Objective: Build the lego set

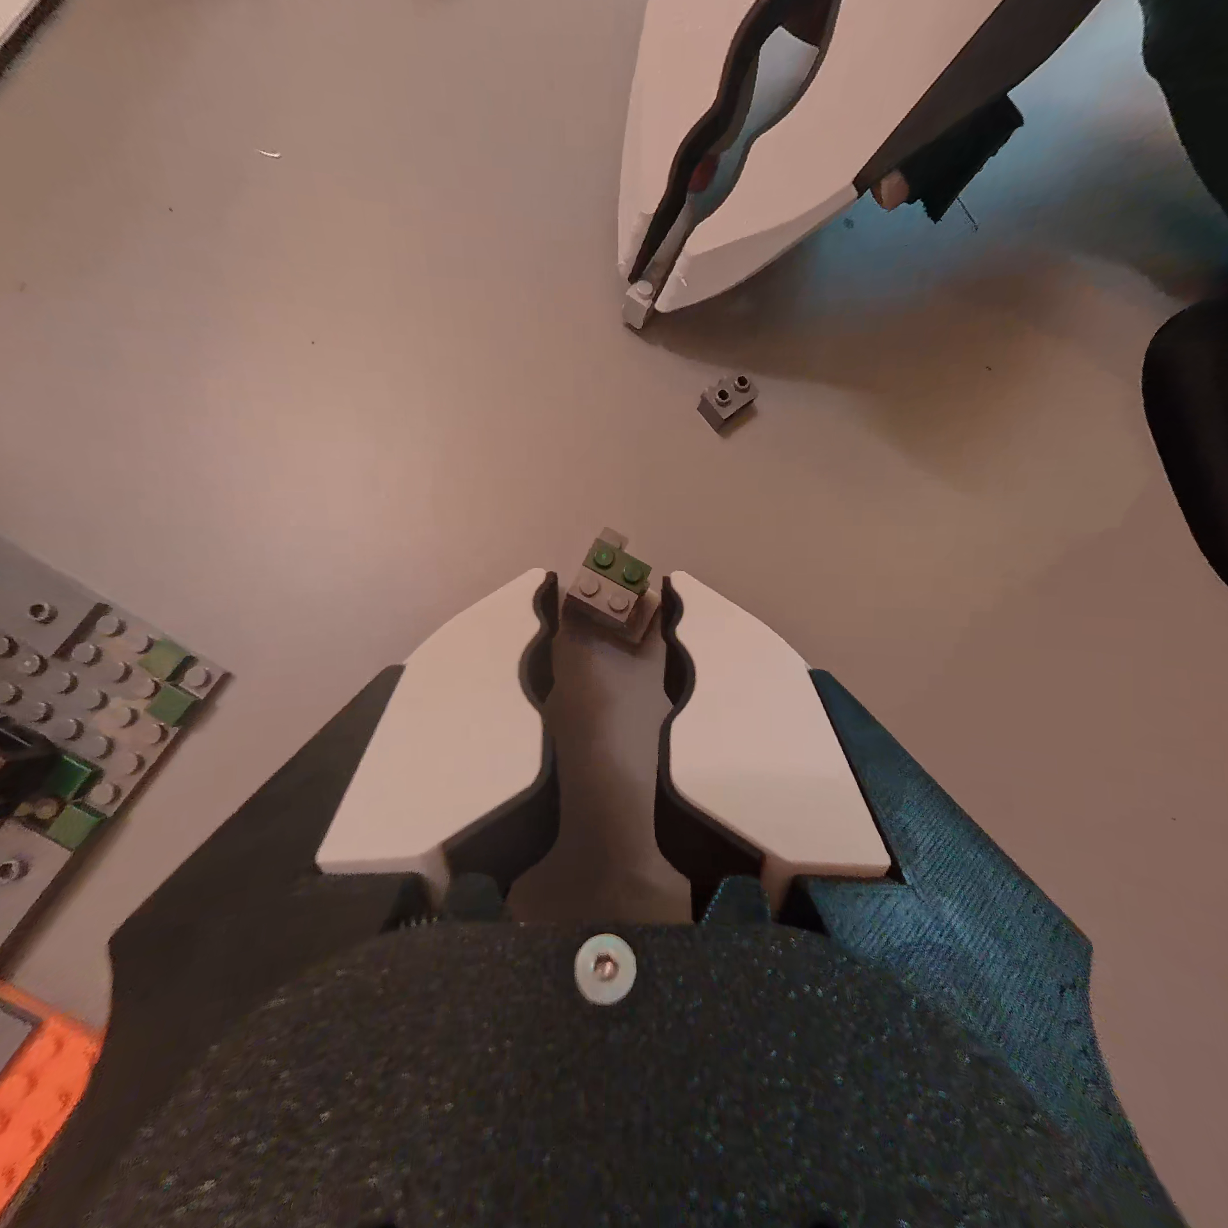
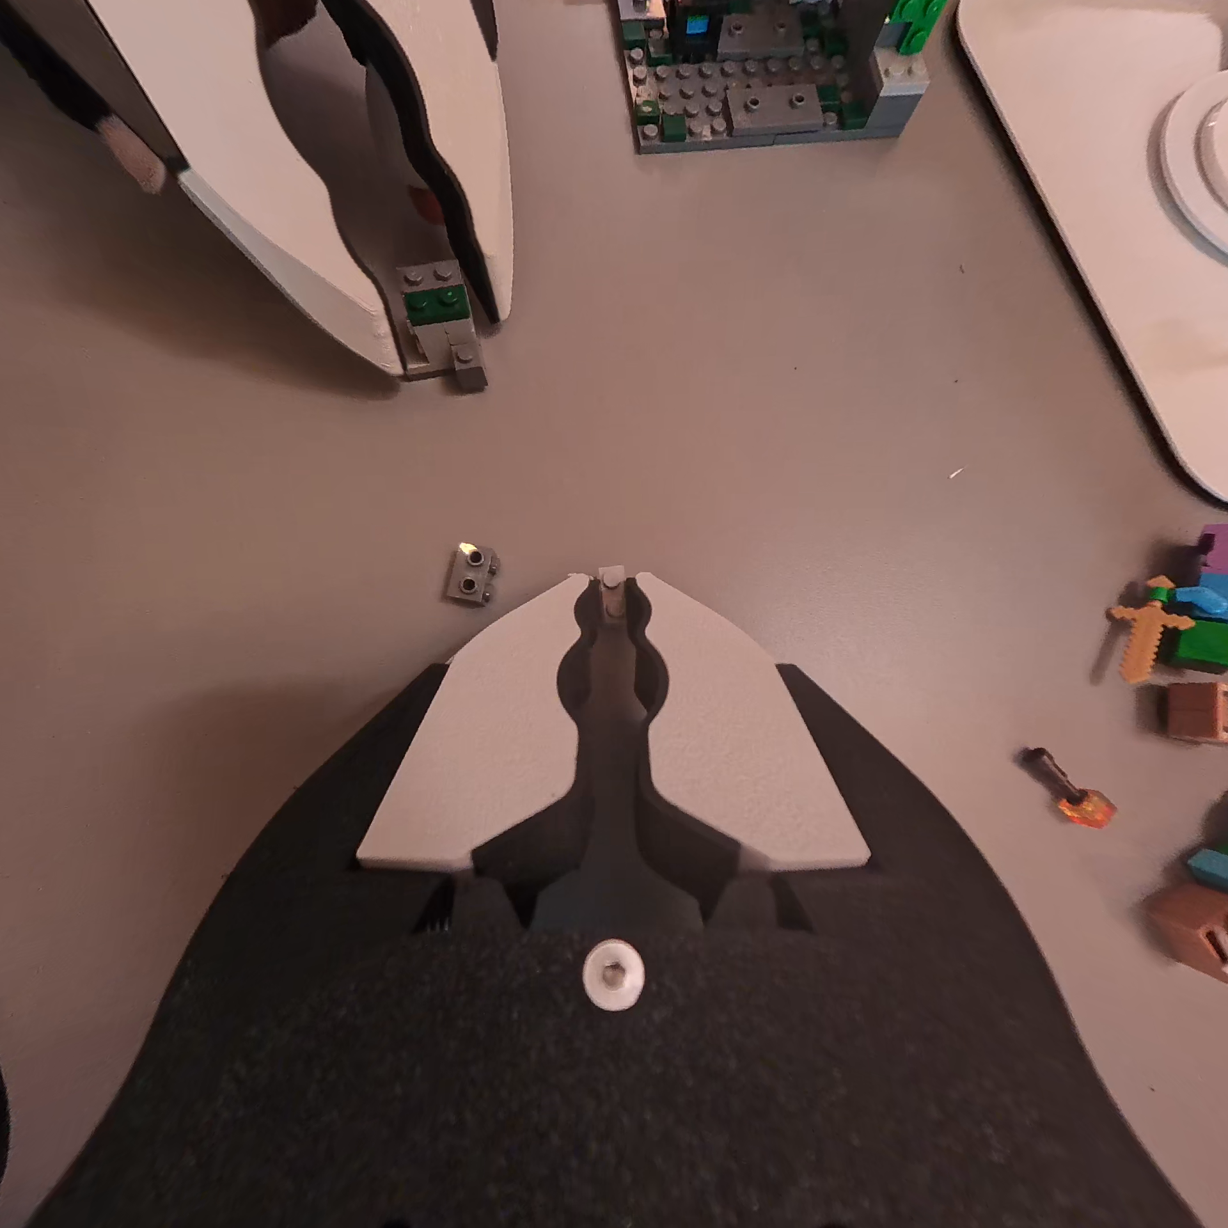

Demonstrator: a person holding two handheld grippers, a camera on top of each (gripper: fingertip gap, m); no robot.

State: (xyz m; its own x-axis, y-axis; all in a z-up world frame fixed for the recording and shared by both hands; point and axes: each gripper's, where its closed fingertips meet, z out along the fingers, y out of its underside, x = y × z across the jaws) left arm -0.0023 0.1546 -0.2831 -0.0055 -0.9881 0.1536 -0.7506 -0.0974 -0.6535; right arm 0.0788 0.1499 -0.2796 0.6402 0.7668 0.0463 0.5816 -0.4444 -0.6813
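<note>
My left gripper (image 1: 608,591) is closed on a small grey and green brick assembly (image 1: 608,578) that rests on the table; it also shows in the right wrist view (image 2: 435,312). My right gripper (image 2: 611,585) is shut on a small light grey one-stud brick (image 2: 611,577), with the tips low at the table, beyond the left one (image 1: 639,302). A loose dark grey two-stud piece (image 1: 725,402) lies between the two grippers, just left of my right fingertips (image 2: 473,575). The grey and green build (image 2: 764,86) stands at the far side, and at the left edge of the left wrist view (image 1: 100,717).
A white mat with a round white dish (image 2: 1063,199) lies at the right. Loose set pieces lie along the right edge: a tan sword (image 2: 1143,638), a torch (image 2: 1070,791), and brown chests (image 2: 1196,714). An orange object (image 1: 40,1076) sits at the lower left. Some 9 cm of space lies between my two pairs of fingers. The loose dark grey two-stud piece (image 1: 725,402) is about 4 cm from my right fingertips. Seen from the right wrist view (image 2: 470,561) as well.
</note>
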